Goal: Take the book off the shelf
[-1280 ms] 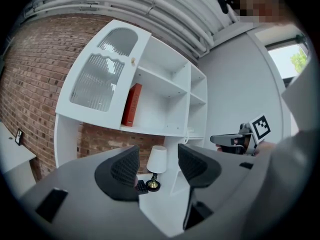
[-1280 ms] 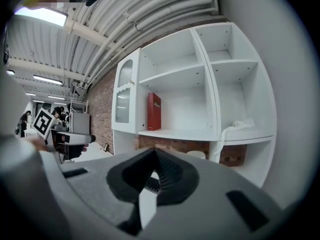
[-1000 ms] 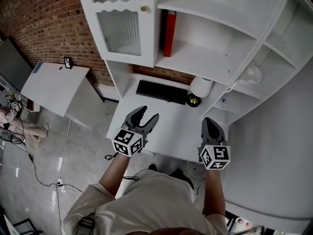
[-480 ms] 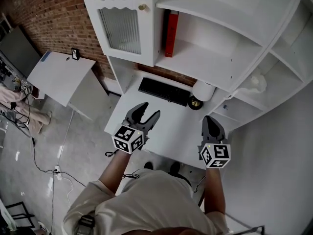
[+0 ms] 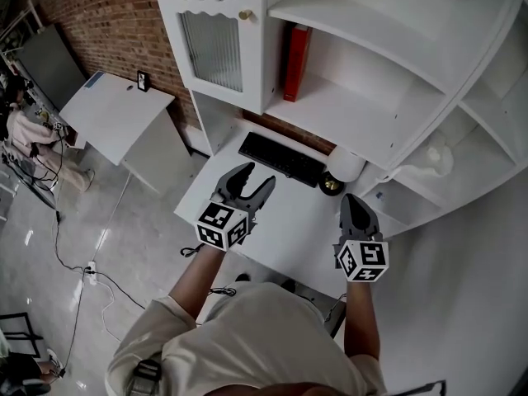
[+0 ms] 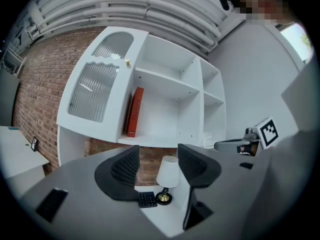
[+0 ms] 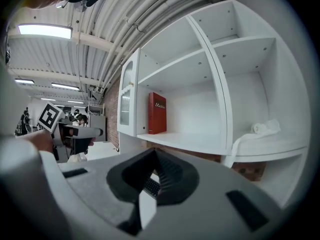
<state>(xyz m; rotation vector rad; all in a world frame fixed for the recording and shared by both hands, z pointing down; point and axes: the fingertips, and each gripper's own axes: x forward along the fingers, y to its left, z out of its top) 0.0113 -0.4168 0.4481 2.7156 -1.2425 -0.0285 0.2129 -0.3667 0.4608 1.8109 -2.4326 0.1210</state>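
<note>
On the shelf (image 5: 351, 115), the book (image 5: 295, 64) stands well beyond the parted left gripper (image 5: 257, 176) and pressed-together right gripper (image 5: 351, 201)

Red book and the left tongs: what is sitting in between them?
In the head view, the black keyboard on the white desk lies between the left tongs and the red book up on its shelf.

Red book (image 5: 296, 63), upright, at shelf's left end
</note>
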